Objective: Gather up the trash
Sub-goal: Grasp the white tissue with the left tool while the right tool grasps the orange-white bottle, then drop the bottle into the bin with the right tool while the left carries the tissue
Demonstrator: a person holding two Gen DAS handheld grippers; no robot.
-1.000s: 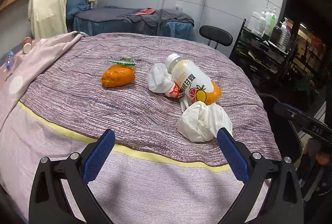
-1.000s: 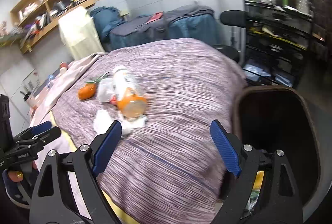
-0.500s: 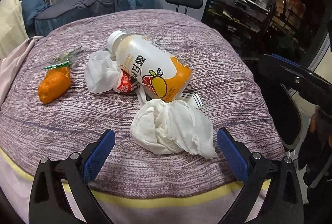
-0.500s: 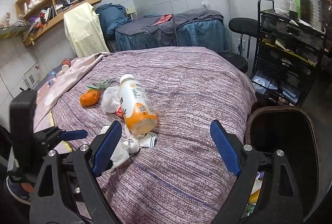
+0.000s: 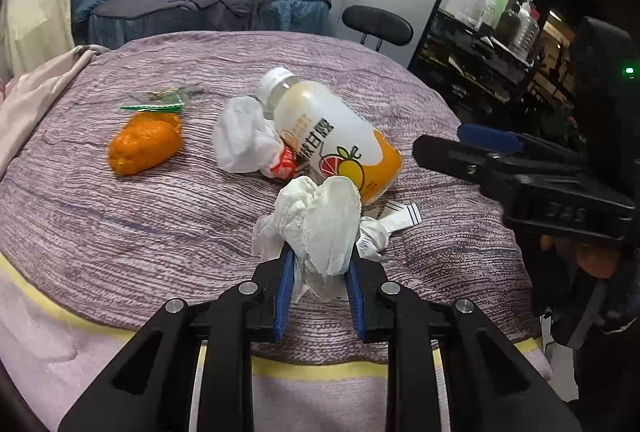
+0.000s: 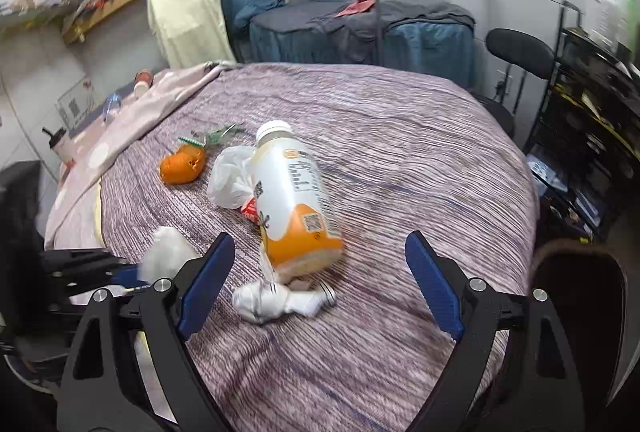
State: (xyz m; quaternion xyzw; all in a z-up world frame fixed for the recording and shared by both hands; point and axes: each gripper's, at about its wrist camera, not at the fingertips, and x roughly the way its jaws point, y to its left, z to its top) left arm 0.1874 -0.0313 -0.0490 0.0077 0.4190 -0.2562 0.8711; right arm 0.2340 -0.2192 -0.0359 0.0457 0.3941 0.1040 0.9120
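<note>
I had the left gripper clamped on the crumpled white tissue, its jaws having just closed in narrow from wide, the blue pads pinching the wad on both sides at the near edge of the bed. The tissue stood up between the pads, bunched and folded over at the top, and I could not tell whether its underside still touched the purple striped cover. Just behind it lay the juice bottle on its side, white cap pointing away from me, orange base toward the tissue. A white plastic bag with a red patch was tucked against the bottle's left flank, and further left sat an orange wrapper with a green packet just beyond it. A small striped paper scrap rested beside the tissue, under the bottle's base. My right gripper hung above the bed with its jaws wide and nothing between them; through that camera the bottle and the striped scrap lay in front of the pads, untouched. At the right of that view, the dark rim of a bin stood just off the bed's edge.
</note>
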